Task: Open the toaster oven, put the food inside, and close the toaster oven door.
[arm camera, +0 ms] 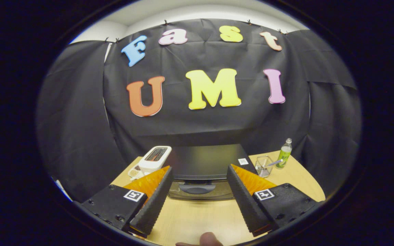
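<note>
Toaster oven (202, 171) is sitting on the table (197, 215) at 12 o'clock from your tool (200, 191), just beyond the fingers, its door closed with the handle (197, 188) facing you. You are holding the tool with its fingers spread wide, gripping nothing. A white toaster (155, 159) is standing at 11 o'clock beside the oven. A wire basket (263, 166) and a green bottle (284, 154) are standing at 1 o'clock. A fingertip (208, 239) is showing at 6 o'clock.
</note>
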